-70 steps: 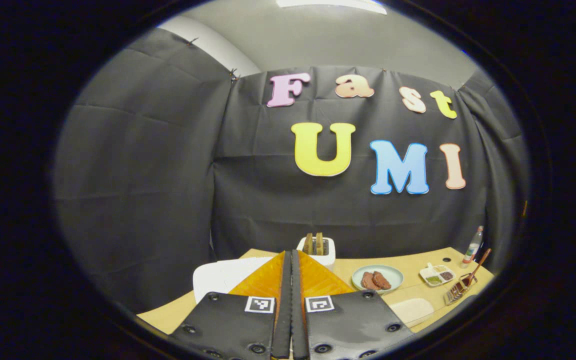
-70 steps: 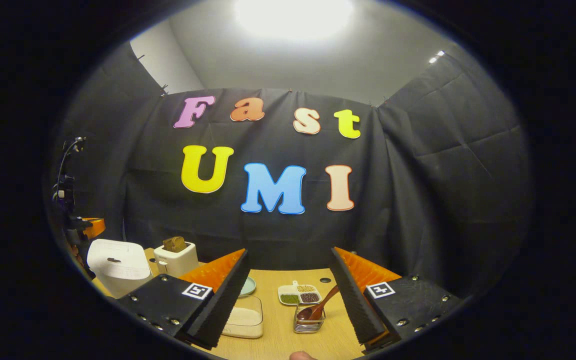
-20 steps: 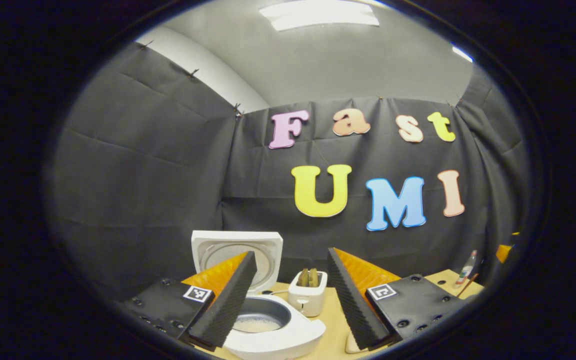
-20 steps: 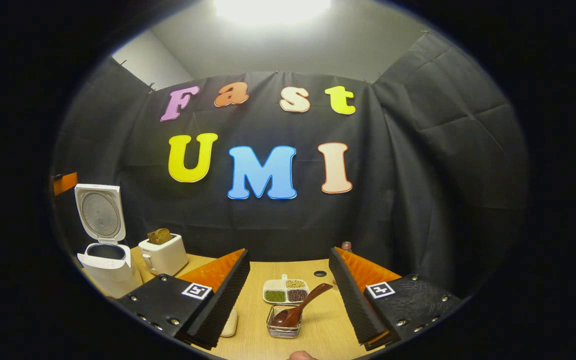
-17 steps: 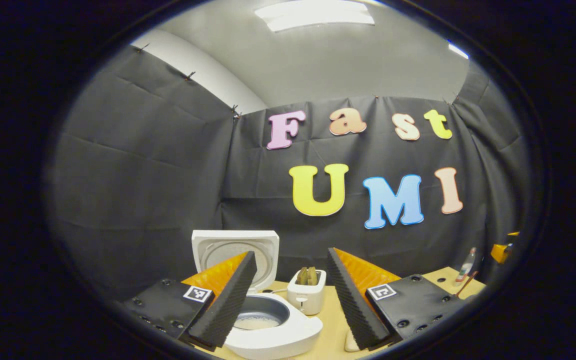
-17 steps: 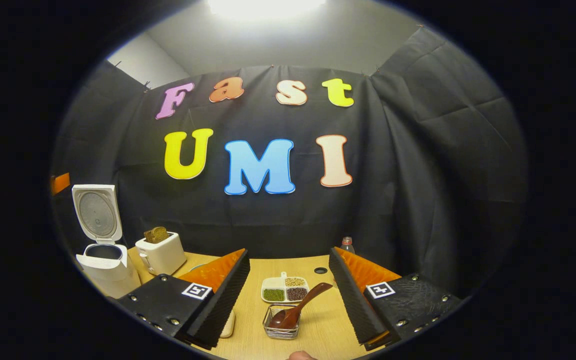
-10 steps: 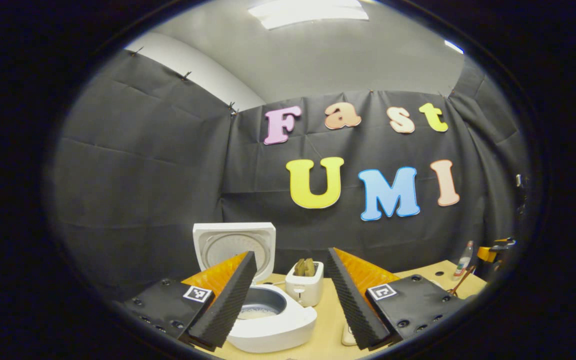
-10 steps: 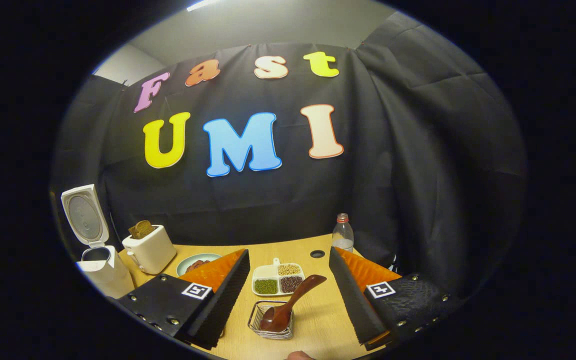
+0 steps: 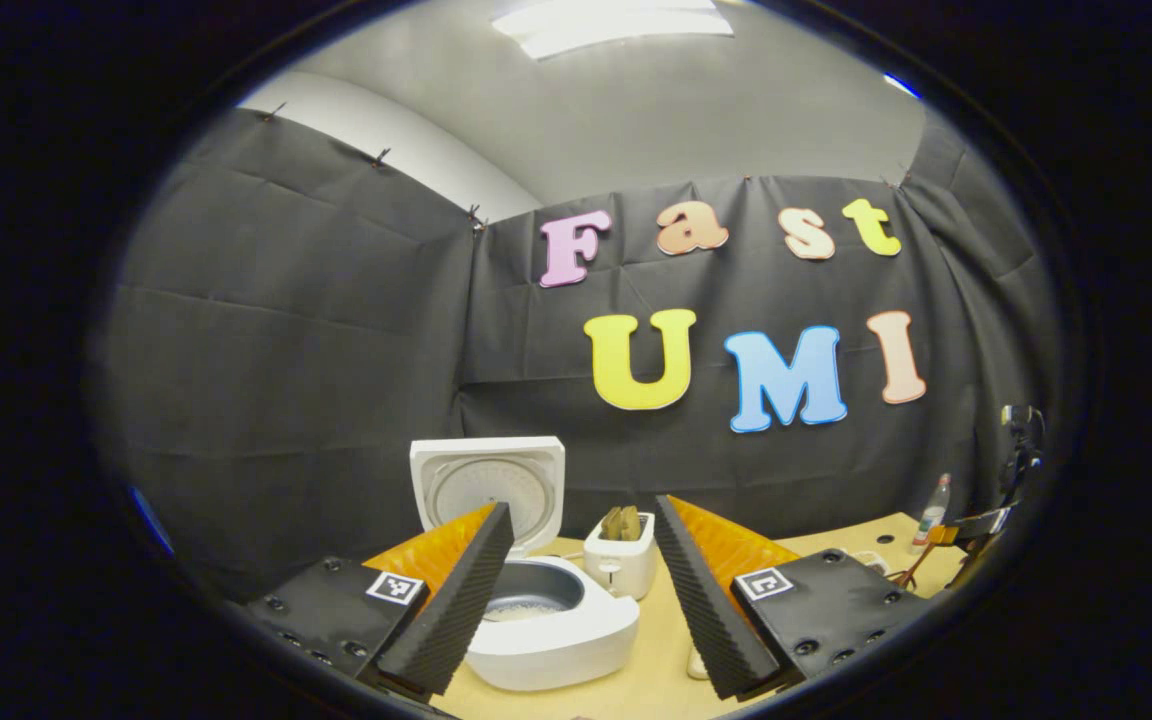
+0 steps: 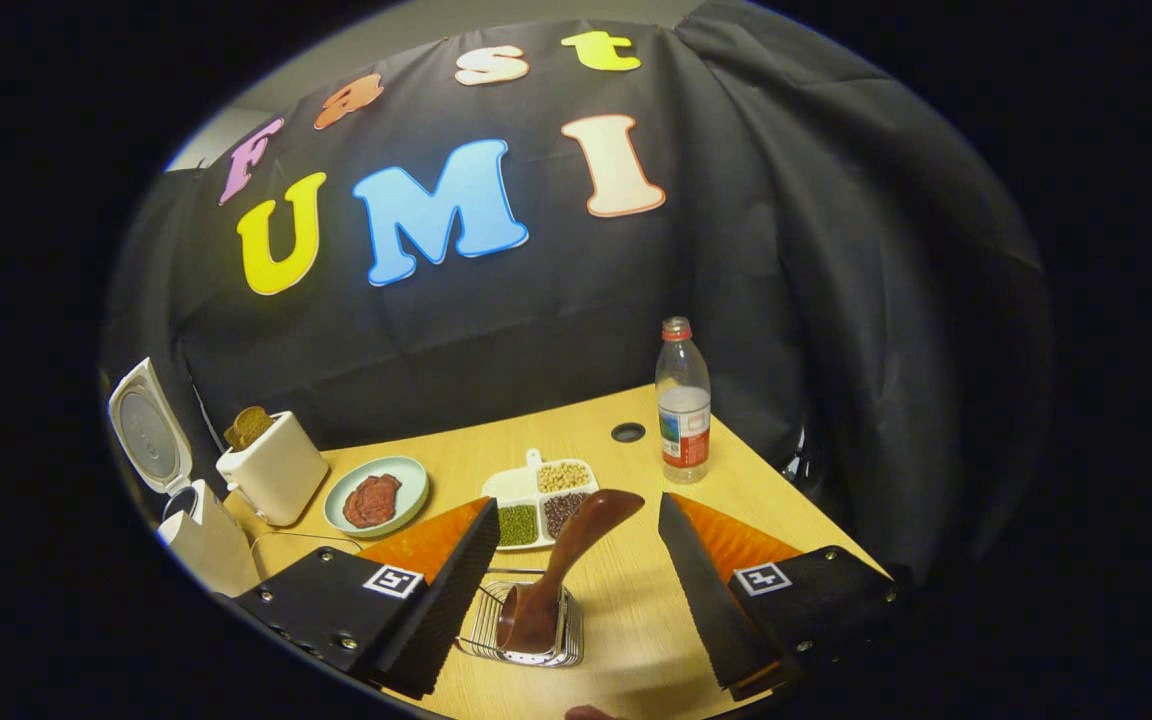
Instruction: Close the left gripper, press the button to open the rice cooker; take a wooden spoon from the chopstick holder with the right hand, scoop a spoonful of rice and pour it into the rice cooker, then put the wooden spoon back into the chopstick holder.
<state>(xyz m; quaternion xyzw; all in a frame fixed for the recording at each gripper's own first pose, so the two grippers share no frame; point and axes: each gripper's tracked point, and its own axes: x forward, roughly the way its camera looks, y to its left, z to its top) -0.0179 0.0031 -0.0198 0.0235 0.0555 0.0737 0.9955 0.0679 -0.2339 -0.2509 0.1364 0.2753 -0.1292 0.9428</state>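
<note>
a white toaster (image 10: 271, 467) with a brown slice in its slot stands at the back left of the wooden table (image 10: 636, 590). beside it lies a pale green plate (image 10: 377, 496) with reddish meat on it. next comes a white divided dish (image 10: 539, 496) holding green, dark and tan beans in separate sections. farther right a clear plastic bottle (image 10: 683, 400) with a red cap stands upright, near a round dark hole (image 10: 627, 432) in the tabletop. in the left gripper view the toaster (image 9: 620, 558) shows again.

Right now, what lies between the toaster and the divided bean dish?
In the right gripper view, a plate of meat lies between the toaster and the divided bean dish.
</note>
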